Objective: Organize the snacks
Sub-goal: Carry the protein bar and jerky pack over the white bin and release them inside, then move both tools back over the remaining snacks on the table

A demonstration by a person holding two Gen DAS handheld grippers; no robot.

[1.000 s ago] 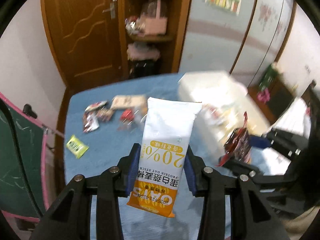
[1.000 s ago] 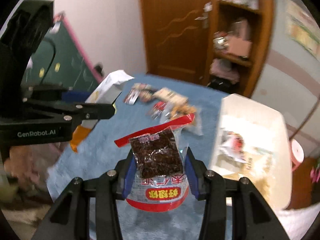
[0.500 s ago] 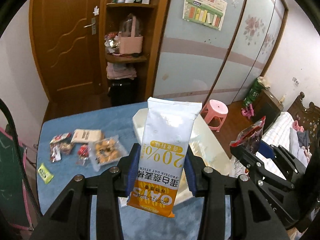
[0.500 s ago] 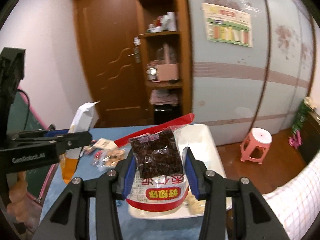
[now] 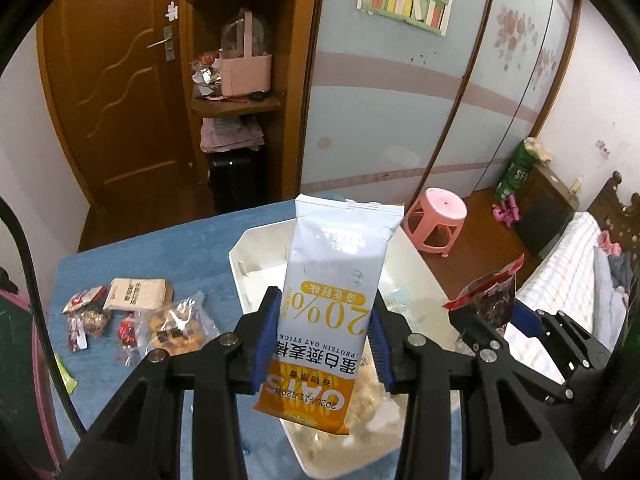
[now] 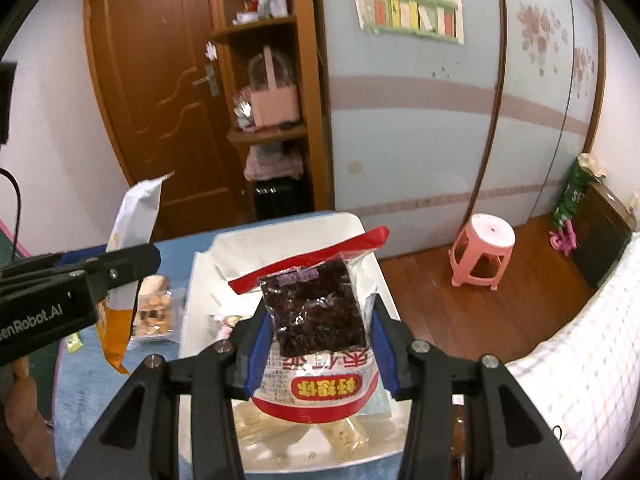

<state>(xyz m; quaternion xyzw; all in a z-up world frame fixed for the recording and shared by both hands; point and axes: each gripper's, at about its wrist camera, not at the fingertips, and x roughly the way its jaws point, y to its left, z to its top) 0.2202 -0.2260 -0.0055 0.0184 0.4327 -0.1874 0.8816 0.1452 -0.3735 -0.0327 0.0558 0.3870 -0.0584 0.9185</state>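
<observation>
My left gripper (image 5: 322,336) is shut on a tall white and orange oat stick packet (image 5: 332,292), held upright above the white tray (image 5: 256,272). My right gripper (image 6: 318,344) is shut on a red-topped bag of dark dried fruit (image 6: 316,308), held above the same tray (image 6: 192,292). The right gripper with its bag shows at the right of the left wrist view (image 5: 492,304). The left gripper and oat packet show at the left of the right wrist view (image 6: 132,232). Several snack packets lie in the tray under both grippers.
Loose snacks lie on the blue tablecloth (image 5: 160,248) left of the tray: a beige packet (image 5: 138,294), a clear cookie bag (image 5: 176,326), small red packets (image 5: 86,312) and a green one (image 5: 66,376). A pink stool (image 5: 436,220) and a bed (image 6: 580,344) stand at the right.
Both grippers have swung right from the loose snacks to above the white tray, tilting up, each still holding its packet.
</observation>
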